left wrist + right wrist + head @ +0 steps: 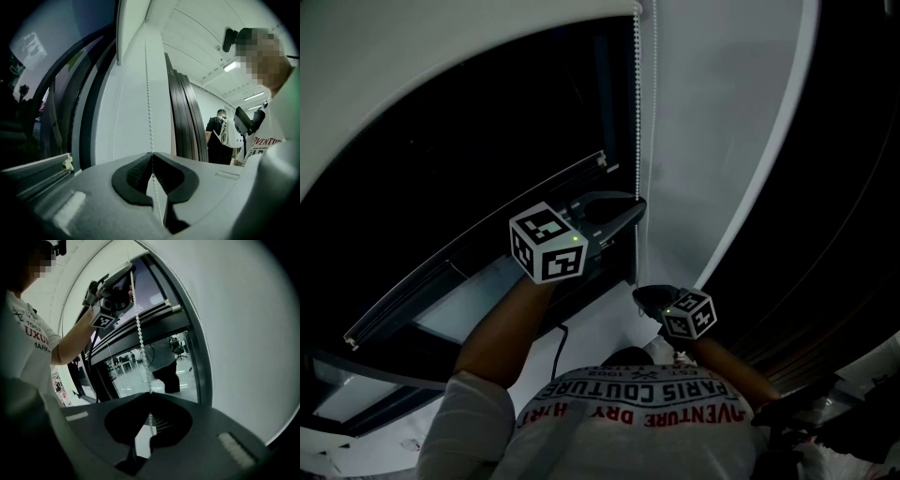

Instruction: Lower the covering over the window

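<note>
A white bead chain (637,103) hangs in two strands beside the dark window (487,159). A white covering (422,66) curves across the top left above the glass, and a long slim rail (478,242) crosses the pane. My left gripper (637,208) is shut on one strand, and the bead chain (149,93) runs straight into its closed jaws (152,154). Lower down, my right gripper (642,298) is shut on the chain too. In the right gripper view the bead chain (139,333) rises from the right gripper (150,394) to the left gripper (117,282).
A white wall panel (722,112) stands just right of the chain, with dark frames (185,117) beyond it. A black cable (555,352) hangs below the sill. Another person (218,136) stands in the background of the room.
</note>
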### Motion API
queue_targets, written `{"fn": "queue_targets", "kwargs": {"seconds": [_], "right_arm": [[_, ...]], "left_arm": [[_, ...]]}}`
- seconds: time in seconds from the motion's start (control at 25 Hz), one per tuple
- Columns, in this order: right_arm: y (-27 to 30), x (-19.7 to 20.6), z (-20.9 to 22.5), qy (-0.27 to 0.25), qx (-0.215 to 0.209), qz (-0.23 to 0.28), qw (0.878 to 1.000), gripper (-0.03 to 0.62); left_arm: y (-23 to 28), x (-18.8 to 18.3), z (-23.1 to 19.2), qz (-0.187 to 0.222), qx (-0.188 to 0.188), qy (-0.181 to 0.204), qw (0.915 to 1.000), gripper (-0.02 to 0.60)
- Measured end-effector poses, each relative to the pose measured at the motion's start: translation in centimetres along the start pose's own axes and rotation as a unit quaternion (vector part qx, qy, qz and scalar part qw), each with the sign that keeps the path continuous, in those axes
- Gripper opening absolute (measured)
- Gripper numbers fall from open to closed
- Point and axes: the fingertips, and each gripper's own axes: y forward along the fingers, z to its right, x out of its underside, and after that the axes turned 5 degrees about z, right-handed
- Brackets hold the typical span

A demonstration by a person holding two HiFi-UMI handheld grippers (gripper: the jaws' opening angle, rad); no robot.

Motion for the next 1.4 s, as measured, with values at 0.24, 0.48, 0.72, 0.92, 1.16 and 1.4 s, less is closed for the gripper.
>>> {"fn": "queue_targets", "kwargs": {"seconds": [0.24,0.48,0.72,0.92,1.16,1.4], "right_arm": [[0.2,3.6,1.1,0.008,0.006,-0.042,0.999,0.006],[0.5,6.2,1.4,0.002,0.014,-0.079,0.997,0.008],[0.4,8.1,1.4,0.016,0.013,-0.104,0.994,0.009],[-0.3,8.5,1.1,0.014,0.019,-0.112,0.993,0.012],[-0.9,5.5,1.0,-0.005,0.010,-0.083,0.996,0.051],[-2.6,-2.1,-0.3,-0.052,0.000,-0.019,0.998,0.078]], "left_arm": [[-0.2,4.0,-0.2,-0.012,-0.012,-0.015,0.9997,0.011],[-0.7,6.3,-0.4,-0.003,-0.024,-0.029,0.9993,0.011],[-1.2,8.2,-0.5,-0.010,-0.031,-0.034,0.9989,0.011],[-1.6,10.9,-0.3,-0.030,-0.037,-0.044,0.9979,0.011],[-2.1,14.5,-0.3,-0.059,-0.050,-0.049,0.9958,0.011],[-3.0,18.9,0.1,-0.112,-0.060,-0.050,0.9907,0.009]]}}
